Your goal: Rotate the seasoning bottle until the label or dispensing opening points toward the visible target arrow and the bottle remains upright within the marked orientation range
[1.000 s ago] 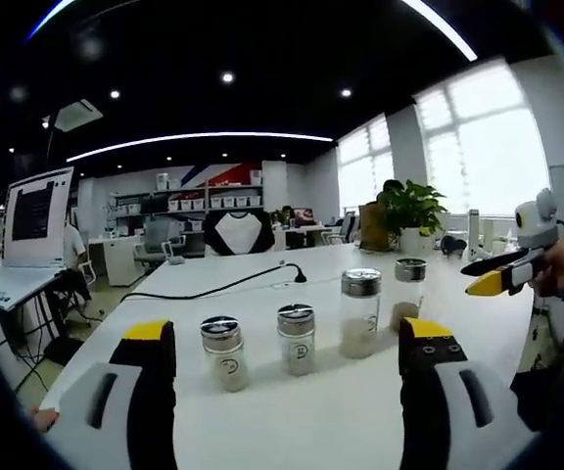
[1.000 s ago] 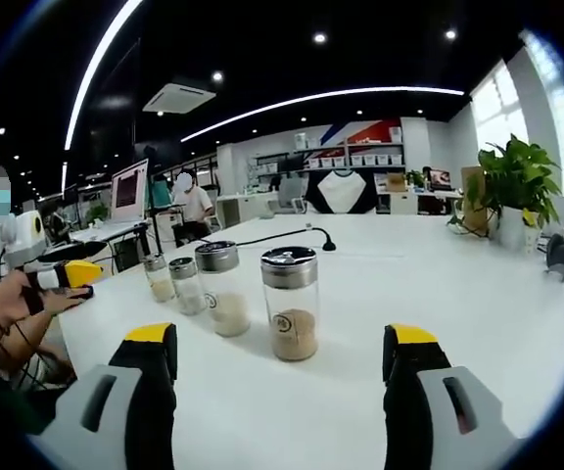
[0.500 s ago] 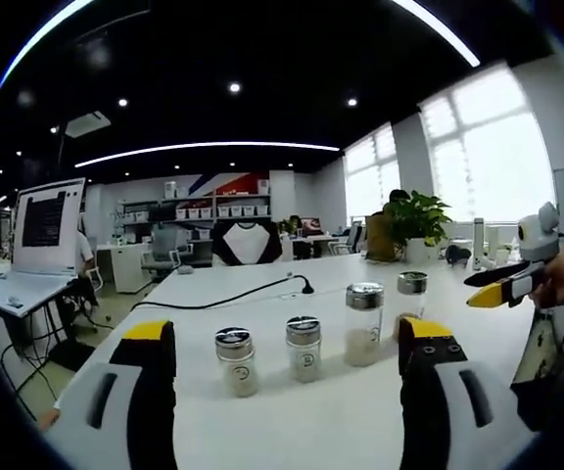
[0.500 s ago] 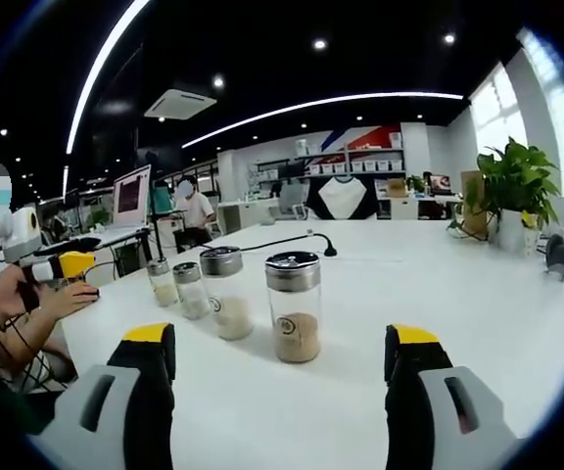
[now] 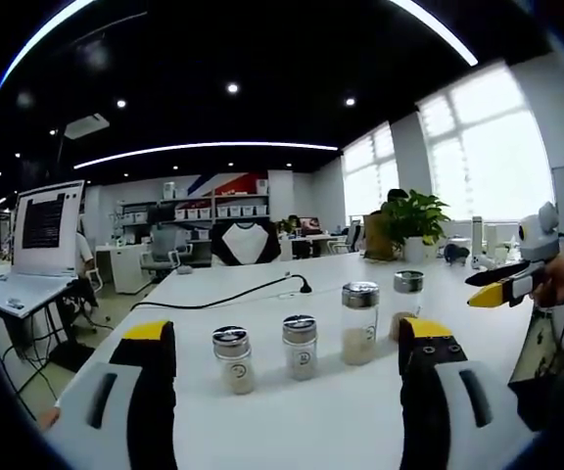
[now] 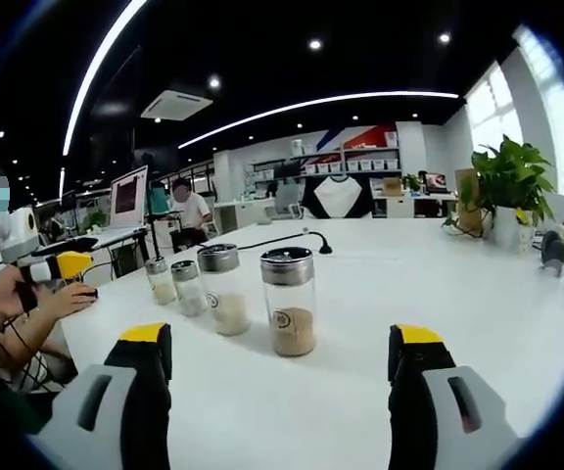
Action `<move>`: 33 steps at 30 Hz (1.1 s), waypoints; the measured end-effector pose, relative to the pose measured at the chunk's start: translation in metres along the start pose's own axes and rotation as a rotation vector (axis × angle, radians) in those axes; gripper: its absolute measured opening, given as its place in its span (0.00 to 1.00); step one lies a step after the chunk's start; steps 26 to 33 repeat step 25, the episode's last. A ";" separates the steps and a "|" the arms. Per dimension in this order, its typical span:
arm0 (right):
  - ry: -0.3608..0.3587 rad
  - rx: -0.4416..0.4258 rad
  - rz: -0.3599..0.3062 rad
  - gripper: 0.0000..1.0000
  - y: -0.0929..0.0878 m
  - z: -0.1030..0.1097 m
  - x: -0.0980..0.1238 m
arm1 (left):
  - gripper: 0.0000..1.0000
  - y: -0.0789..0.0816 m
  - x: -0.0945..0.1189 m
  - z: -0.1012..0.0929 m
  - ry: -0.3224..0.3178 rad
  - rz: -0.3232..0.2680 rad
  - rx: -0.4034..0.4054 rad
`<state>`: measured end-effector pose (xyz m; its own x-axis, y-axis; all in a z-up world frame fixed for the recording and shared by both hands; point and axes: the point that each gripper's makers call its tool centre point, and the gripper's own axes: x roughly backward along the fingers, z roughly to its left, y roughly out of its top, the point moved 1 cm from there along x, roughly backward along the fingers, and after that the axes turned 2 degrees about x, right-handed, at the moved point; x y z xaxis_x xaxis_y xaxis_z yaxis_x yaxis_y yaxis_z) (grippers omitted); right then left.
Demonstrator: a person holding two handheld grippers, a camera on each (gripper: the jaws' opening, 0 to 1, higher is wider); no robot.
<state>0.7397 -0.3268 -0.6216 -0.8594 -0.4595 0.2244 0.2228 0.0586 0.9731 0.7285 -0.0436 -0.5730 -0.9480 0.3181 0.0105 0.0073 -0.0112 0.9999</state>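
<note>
- L tool (image 5: pixel 287 343): jaws spread wide, nothing between them, hovering above the white worktop (image 5: pixel 311 421). Seen too in right gripper view at far left (image 6: pixel 62 266), yellow tips close together there, held by a hand (image 6: pixel 62 299).
- R tool (image 6: pixel 282 343): jaws also spread wide, pinching nothing, above the worktop (image 6: pixel 360 294). In left gripper view it comes in from the right (image 5: pixel 497 284), yellow tip, hand behind it.
- Four seasoning bottles upright in a row on worktop, all w/ metal caps, apart from both tools.
- Left gripper view, L to R: short bottle (image 5: pixel 233 359), second short bottle (image 5: pixel 300 347), tall bottle (image 5: pixel 359 322), far tall bottle (image 5: pixel 406 300), partly behind own right jaw.
- Right gripper view: nearest tall bottle (image 6: pixel 289 301), tan powder in lower part, round label facing camera; next tall bottle (image 6: pixel 221 289) w/ pale contents; then the two short ones (image 6: pixel 187 287), (image 6: pixel 159 279) receding toward L tool.
- No arrow mark legible on worktop.
- Black cable (image 5: pixel 233 289) runs across worktop behind bottles.
- Potted plant (image 6: pixel 510 186) at far right end of worktop.
- Monitor (image 5: pixel 45 220) on a side desk at left; shelves w/ boxes (image 5: pixel 218 206) on back wall.
- Windows (image 5: pixel 478 157) bright at right.
</note>
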 end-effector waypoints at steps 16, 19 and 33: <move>-0.006 -0.002 0.000 0.94 0.002 -0.003 0.001 | 1.00 0.001 -0.001 -0.001 -0.001 0.000 0.007; -0.007 -0.002 -0.001 0.94 0.002 -0.004 0.001 | 1.00 0.002 -0.002 -0.001 -0.001 0.000 0.006; -0.008 -0.002 -0.001 0.94 0.003 -0.005 0.000 | 1.00 0.003 -0.003 0.000 -0.001 -0.003 0.004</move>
